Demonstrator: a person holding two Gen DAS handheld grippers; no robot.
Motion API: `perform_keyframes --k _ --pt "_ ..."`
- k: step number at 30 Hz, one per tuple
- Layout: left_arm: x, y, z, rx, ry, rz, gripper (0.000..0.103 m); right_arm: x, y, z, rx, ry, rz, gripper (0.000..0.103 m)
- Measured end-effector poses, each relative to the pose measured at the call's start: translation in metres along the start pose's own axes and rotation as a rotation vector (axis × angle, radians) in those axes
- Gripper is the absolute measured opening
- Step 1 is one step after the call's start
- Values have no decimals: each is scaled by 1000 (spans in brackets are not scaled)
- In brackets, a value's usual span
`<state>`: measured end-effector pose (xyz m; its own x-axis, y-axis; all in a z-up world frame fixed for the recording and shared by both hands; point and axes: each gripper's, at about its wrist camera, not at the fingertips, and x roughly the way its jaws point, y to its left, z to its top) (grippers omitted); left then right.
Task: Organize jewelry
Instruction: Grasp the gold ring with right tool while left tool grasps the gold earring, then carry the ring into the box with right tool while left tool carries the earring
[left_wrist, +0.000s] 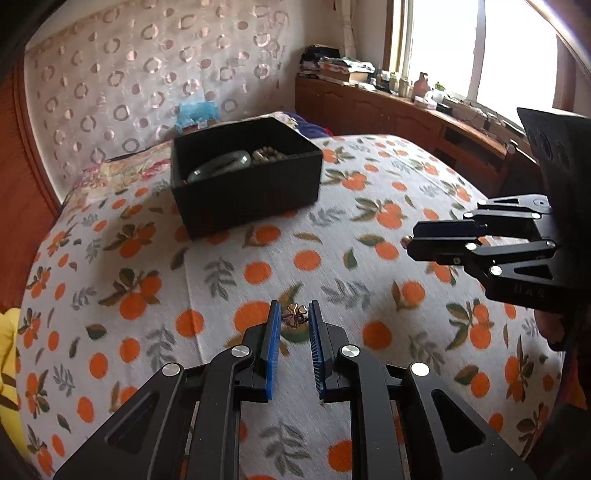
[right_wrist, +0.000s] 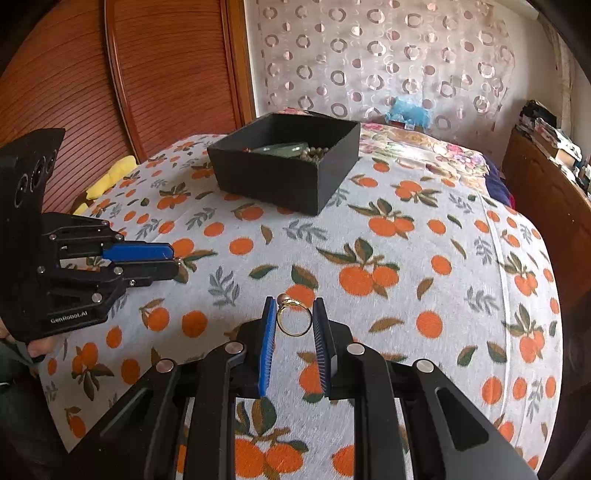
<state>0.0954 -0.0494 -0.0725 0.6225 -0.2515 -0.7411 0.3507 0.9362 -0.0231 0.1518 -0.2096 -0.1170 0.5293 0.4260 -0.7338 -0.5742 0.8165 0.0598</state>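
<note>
A black open box (left_wrist: 243, 177) stands on the bed, holding a green bangle (left_wrist: 221, 162) and a beaded bracelet (left_wrist: 267, 153). My left gripper (left_wrist: 294, 315) is shut on a small bronze flower-shaped piece of jewelry (left_wrist: 294, 315), pinched between its blue pads just above the blanket. My right gripper (right_wrist: 294, 315) is shut on a gold ring (right_wrist: 293, 319), held upright between its blue pads. In the left wrist view the right gripper (left_wrist: 410, 243) reaches in from the right edge. In the right wrist view the box (right_wrist: 284, 166) sits ahead and the left gripper (right_wrist: 173, 258) comes in from the left.
A white blanket with orange fruit print (left_wrist: 258, 266) covers the bed. Behind it hangs a curtain with circle patterns (left_wrist: 147, 74). A wooden cabinet with clutter (left_wrist: 388, 107) runs under the window. A yellow cloth (right_wrist: 107, 184) lies at the bed's left edge beside a wooden door (right_wrist: 110, 92).
</note>
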Motion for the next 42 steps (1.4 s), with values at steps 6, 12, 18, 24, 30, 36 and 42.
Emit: perform_keyframes --k 6,12,18,24,30,36,42 --pt "2 12 21 -14 -23 21 14 3 -1 25 -27 -35 17 22" --pt "3 27 46 -25 -58 44 14 8 -2 57 -65 -65 26 22" --pt "4 40 64 -35 -79 56 14 16 -8 85 -80 -83 28 22" --pt "9 50 77 -41 -91 60 14 28 -20 109 -58 -95 37 22" --pt "15 58 89 -48 -100 62 14 39 -29 129 -45 -104 31 22" --pt "21 66 101 -56 -107 58 14 51 -32 137 -34 -103 48 22" --pt "31 76 113 -73 -104 58 14 54 -33 138 -22 -102 50 22"
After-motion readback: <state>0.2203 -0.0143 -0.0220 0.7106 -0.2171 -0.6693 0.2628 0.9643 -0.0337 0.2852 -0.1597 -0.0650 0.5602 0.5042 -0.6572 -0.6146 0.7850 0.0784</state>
